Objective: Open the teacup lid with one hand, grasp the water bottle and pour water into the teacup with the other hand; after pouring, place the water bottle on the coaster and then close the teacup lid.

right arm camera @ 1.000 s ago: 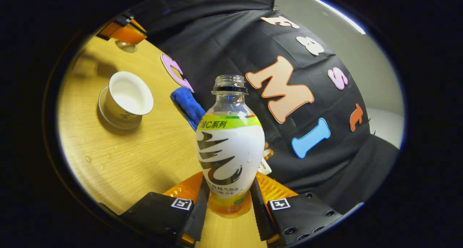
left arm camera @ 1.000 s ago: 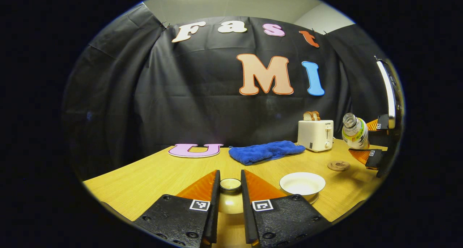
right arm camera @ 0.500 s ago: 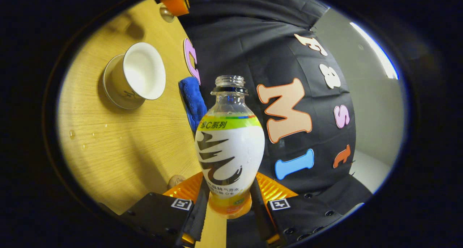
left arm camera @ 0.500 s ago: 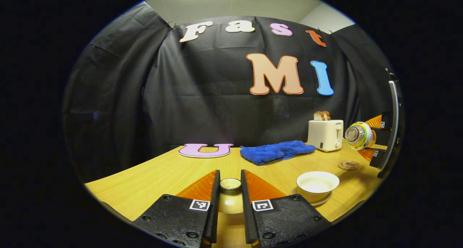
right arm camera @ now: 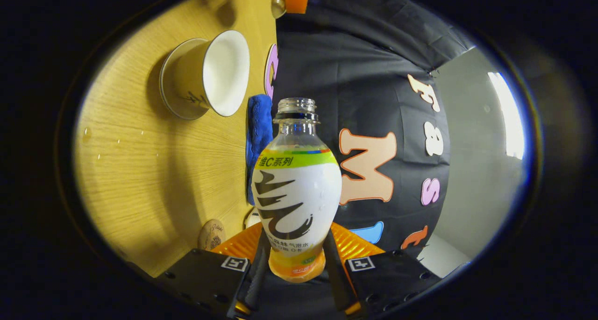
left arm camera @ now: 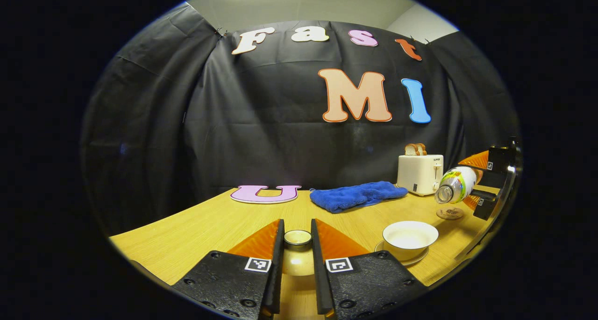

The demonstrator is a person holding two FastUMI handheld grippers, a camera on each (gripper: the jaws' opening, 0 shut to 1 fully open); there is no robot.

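A wooden bench (left arm camera: 196, 226) runs ahead of the left tool (left arm camera: 297, 264), backed by the booth's black cloth wall (left arm camera: 261, 138). Far ahead and to the right of that tool, a white toaster (left arm camera: 419, 174) stands at the back of the bench with bread slices (left arm camera: 415, 149) poking from its top. Beside the toaster, nearer the middle, lies a crumpled blue towel (left arm camera: 355, 195). Nothing lies between the left tool and the open teacup (left arm camera: 409, 236), which sits on its saucer (left arm camera: 412, 259) just ahead and to the right. Beyond the cup, a small round coaster (left arm camera: 450, 213) lies flat on the bench.

The left tool's two fingers are drawn close together, clamped on the knob of the teacup lid (left arm camera: 297, 255), which sits between them, held clear of the cup.

The right tool (right arm camera: 296, 268) has its fingers pressed against both sides of the lower body of the water bottle (right arm camera: 297, 189), which has no cap on its neck. In the left gripper view this right tool (left arm camera: 476, 184) hangs at the far right, with the bottle (left arm camera: 455, 183) tipped over, its mouth pointing down toward the teacup from above and behind, over the coaster.

In the right gripper view the scene is turned sideways: the teacup (right arm camera: 210, 77) lies up and left of the bottle's mouth, apart from it, and the coaster (right arm camera: 211, 234) sits just left of the tool's left finger. A few water drops (right arm camera: 86, 134) dot the bench.
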